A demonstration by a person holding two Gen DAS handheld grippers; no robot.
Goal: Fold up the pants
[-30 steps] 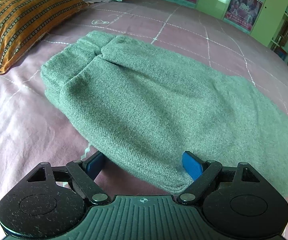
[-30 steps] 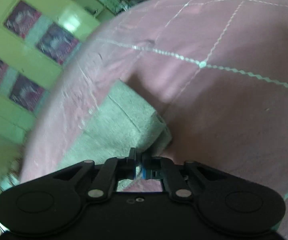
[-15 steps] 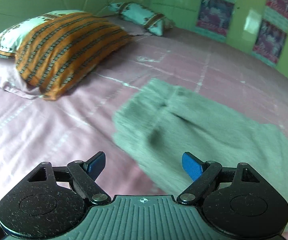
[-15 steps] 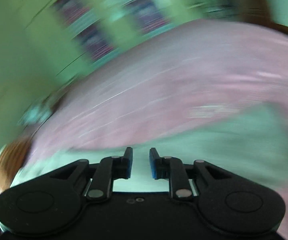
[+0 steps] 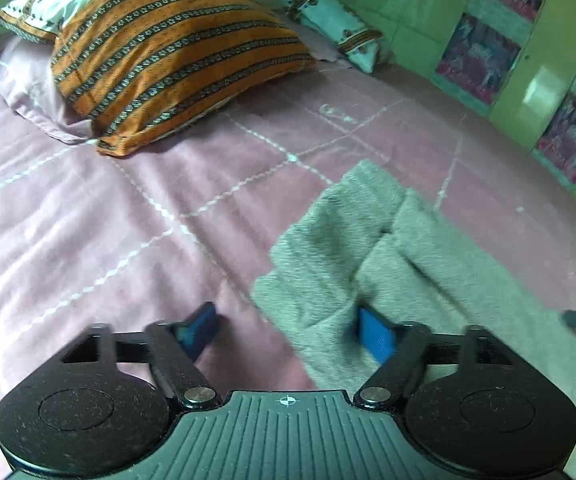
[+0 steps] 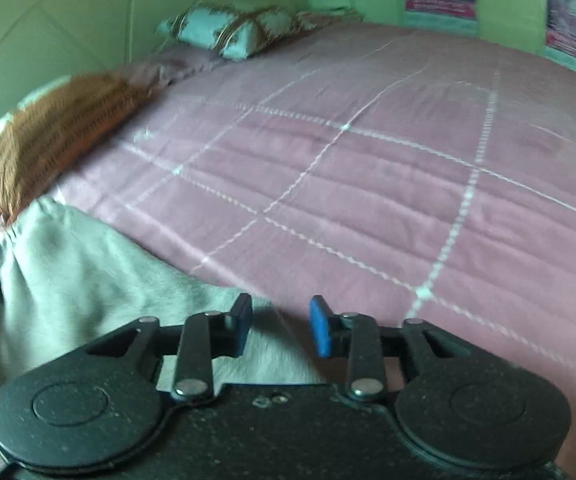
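A wide bed (image 5: 88,216) covered in a pink quilt with white stitched squares fills both views; a pair of grey-green pants (image 5: 368,248) lies flat on the quilt, its gathered waistband end pointing toward the pillows at the head of the bed; seen from the left wrist, the left tool (image 5: 288,332) sits low over the near part of the bed with its two blue-padded fingers (image 5: 376,338) spread wide apart, holding nothing; the right-hand finger lies against or just over the near edge of the pants, though the blur hides whether it touches, and the other finger is over bare quilt; a large orange striped pillow (image 5: 168,52) rests at the head of the bed, lying on a pale pink pillow (image 5: 28,84), with a small pale blue patterned pillow (image 5: 328,20) farther along the same edge, near the green wall; seen from the right wrist, the right tool (image 6: 280,326) hovers at the far edge of the pants (image 6: 88,280), its fingers parted with a clear gap and gripping nothing; green cupboard doors (image 5: 544,68) with dark picture panels stand along the far side of the bed.
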